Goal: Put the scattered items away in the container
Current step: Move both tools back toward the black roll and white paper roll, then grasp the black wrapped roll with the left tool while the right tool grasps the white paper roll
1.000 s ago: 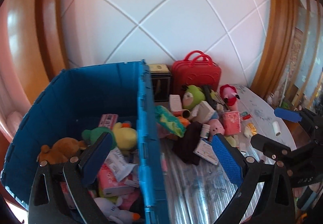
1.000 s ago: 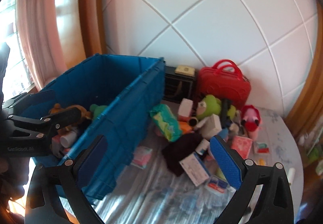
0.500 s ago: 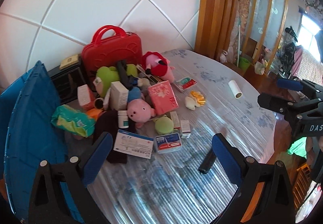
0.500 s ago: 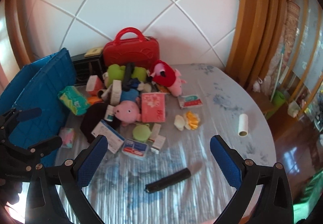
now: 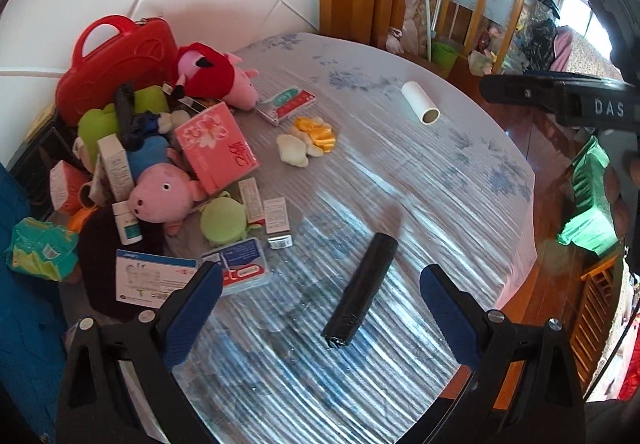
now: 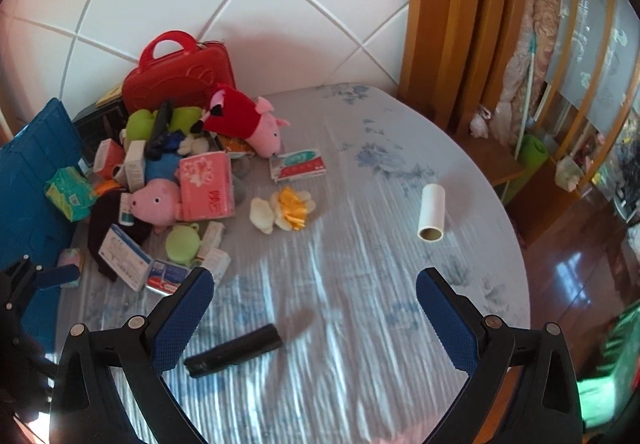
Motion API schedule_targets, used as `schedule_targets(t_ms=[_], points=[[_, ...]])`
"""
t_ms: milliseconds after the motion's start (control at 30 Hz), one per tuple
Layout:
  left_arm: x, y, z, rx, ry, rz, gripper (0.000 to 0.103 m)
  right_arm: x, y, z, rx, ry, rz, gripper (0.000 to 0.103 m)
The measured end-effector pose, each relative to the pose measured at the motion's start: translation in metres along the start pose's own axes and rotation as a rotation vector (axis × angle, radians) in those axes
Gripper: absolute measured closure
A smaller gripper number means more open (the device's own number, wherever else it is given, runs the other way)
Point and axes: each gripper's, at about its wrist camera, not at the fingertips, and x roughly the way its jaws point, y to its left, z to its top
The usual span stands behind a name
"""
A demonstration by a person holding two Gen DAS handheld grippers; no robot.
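Note:
A black cylinder lies on the table between the pads of my open left gripper, just ahead of the fingertips. The same black cylinder lies by the left pad of my open right gripper. A white roll rests alone toward the far right. A heap of toys and boxes, with a pink pig plush, a pink tissue pack and a red case, sits at the left. The blue container shows only a wall at the left edge.
The round table has a striped, flowered cover and drops off at the right to a wooden floor. A green stool stands beside it. A yellow and white soft item lies mid-table. A white tiled wall stands behind.
Both grippers swung right, away from the blue container, and came lower over the table. The black cylinder now lies between the left gripper's pads. Both stayed open.

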Motion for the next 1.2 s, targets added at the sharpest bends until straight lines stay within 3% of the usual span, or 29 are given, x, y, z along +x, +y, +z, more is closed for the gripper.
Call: schedule_targets(t_ms=[300,600,900,1200], points=[[0.092,-0.026,-0.022,0.057,0.11,-0.049,0.003,0.058,-0.049,-0.023,0.056,0.083,-0.024,0.0],[0.17,-0.028,-0.045,0.072,0.212,-0.046,0.003,0.137,-0.089,-0.031,0.063,0.149,-0.083,0.0],[0.183,-0.022,-0.058,0.042,0.233,-0.047,0.004,0.226,-0.14,-0.009,0.084,0.166,-0.151,0.0],[0.181,-0.027,-0.061,0.082,0.176,-0.035,0.006,0.281,-0.181,0.021,0.142,0.197,-0.178,0.0]])
